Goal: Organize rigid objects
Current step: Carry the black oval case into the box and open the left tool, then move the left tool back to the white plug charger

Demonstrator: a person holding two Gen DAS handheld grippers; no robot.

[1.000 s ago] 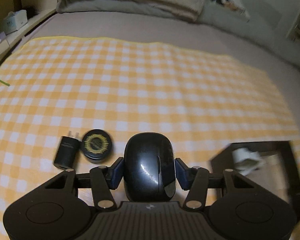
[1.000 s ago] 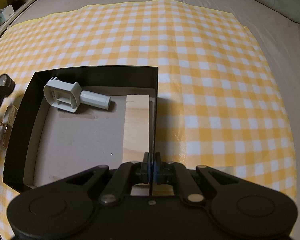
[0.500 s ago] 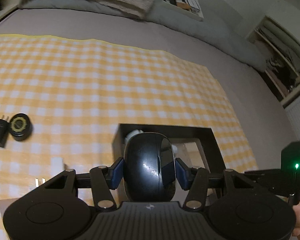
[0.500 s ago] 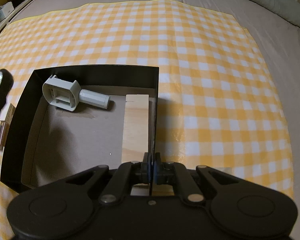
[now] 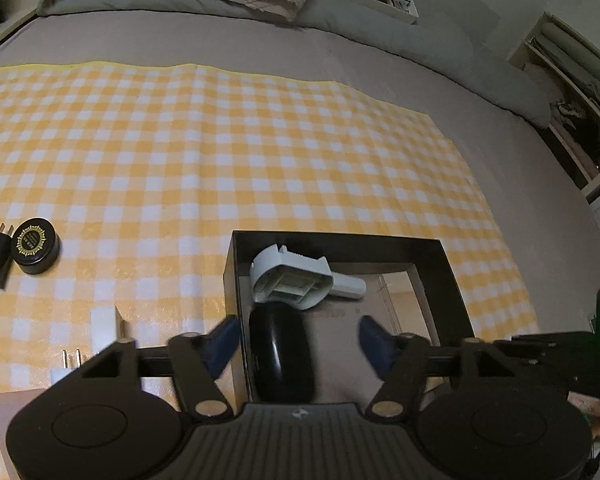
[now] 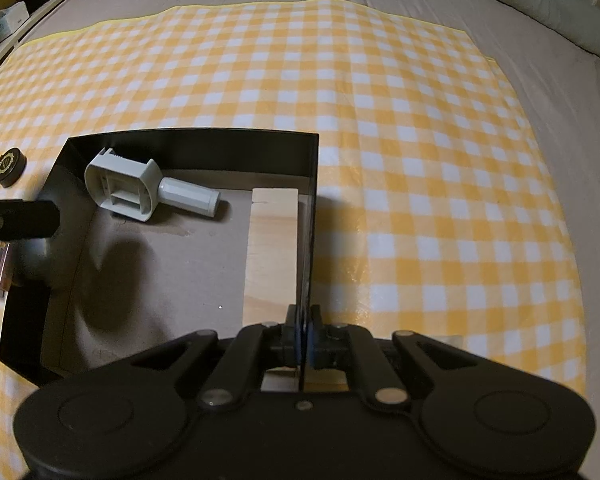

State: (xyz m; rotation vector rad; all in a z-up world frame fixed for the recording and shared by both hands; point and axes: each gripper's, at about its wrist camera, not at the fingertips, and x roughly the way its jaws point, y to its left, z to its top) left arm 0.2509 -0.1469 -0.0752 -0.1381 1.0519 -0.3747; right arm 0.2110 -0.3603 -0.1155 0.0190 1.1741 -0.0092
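Left claw (image 5: 296, 340) just opening over box (image 5: 340, 240), mouse (image 5: 280, 356) loose, right claw (image 6: 303, 334) pinching box wall.

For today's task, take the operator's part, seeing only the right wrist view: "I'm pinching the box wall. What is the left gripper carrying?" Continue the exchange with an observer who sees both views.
Observer: A black mouse, between the left gripper's fingers, over the black box just inside its left wall.
Operator: Is it gripped?
Observer: No. The jaws have just been opening, and both blue pads stand clear of the mouse.
Operator: What lies outside the box on that side?
Observer: A white plug with two prongs, on the checked cloth near the left gripper.
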